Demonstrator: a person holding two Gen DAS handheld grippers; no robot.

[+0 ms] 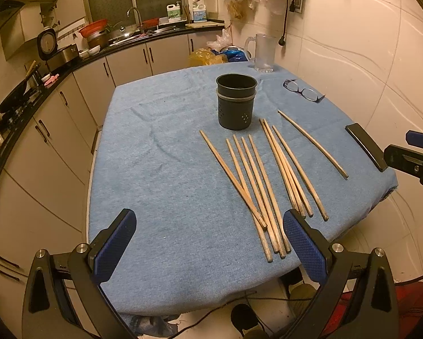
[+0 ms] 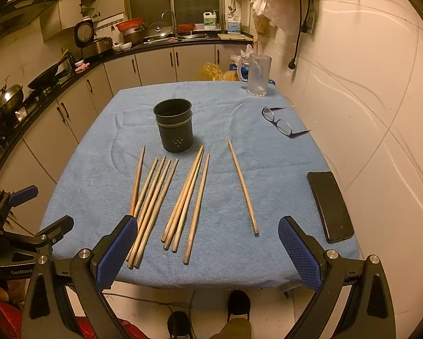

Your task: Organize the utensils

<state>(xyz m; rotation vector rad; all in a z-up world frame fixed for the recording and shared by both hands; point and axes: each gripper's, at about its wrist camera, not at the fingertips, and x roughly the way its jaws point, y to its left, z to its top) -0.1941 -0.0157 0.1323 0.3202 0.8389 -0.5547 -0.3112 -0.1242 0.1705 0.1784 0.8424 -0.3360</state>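
Left tongs point(image 1: 210, 250) and right tongs point(image 2: 207, 250) both spread wide, empty, above near counter point(image 2: 98, 169) edge; wooden chopsticks point(image 2: 183, 197) lying loose before black holder point(image 2: 174, 130)

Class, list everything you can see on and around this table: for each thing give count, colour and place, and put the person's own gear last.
chopsticks: ten, pale wood, lying loose on the cloth in front of the holder; one lies apart to the right.
utensil holder: one, black, upright, mid-table, nothing visible inside.
glass mug: one, clear, far right corner of the table.
glasses: one pair, dark frame, right side beyond the phone.
phone: one, black, near right edge, screen dark.
cloth: one, blue, covering the table.
kitchen counter: black top with pale cabinets, left and back, carrying pots and bottles.
left gripper: blue pads, open, at the near edge.
right gripper: blue pads, open, at the near edge.
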